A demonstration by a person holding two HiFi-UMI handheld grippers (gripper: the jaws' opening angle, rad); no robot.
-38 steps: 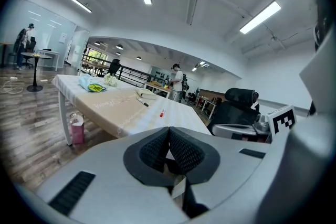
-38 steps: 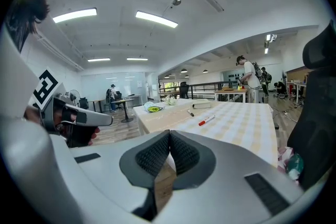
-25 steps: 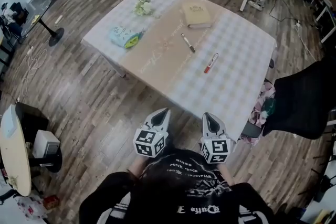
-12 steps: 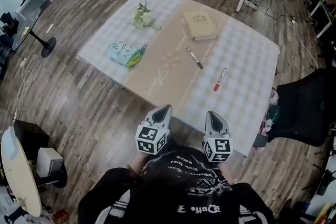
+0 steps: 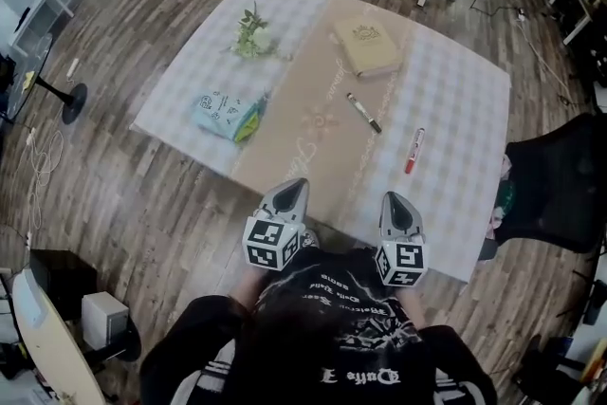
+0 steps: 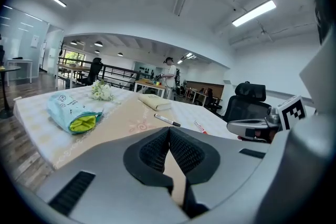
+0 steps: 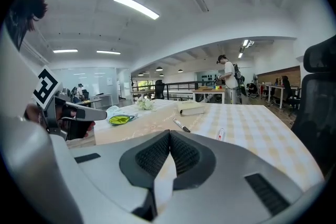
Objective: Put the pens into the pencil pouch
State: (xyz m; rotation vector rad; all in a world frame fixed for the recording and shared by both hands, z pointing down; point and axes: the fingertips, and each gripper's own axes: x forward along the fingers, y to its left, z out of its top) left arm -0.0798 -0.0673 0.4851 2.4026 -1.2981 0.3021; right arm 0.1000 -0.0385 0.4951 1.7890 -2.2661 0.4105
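Left hand-held gripper (image 5: 293, 189): jaws pressed together with nothing between them, held over the near edge of the table (image 5: 455, 100). Right hand-held gripper (image 5: 394, 201): likewise closed and empty, a little to the right of the left one. Pencil pouch (image 5: 226, 115): lay flat ahead and to the left of the left hand-held gripper, well apart from it, yellow-green lining showing at the end turned toward the table's middle. Black pen (image 5: 362, 112): lay ahead, between the two hand-held grippers' lines, farther off than the red pen (image 5: 414, 150), which lay ahead and slightly right of the right hand-held gripper. Neither pen was in the pouch. Hazards, as judged: the jaws would have to spread before any pick, or a closed tip would only nudge a pen and set it rolling across the table, the red one toward the right edge. The limp pouch mouth could fold shut or slide away unless the other hand-held gripper steadied it. Surroundings: book (image 5: 366, 46) beyond the black pen, flower sprig (image 5: 249, 30) beyond the pouch, office chair (image 5: 553, 194) off to the right. Nothing lay between the hand-held grippers and the pens.
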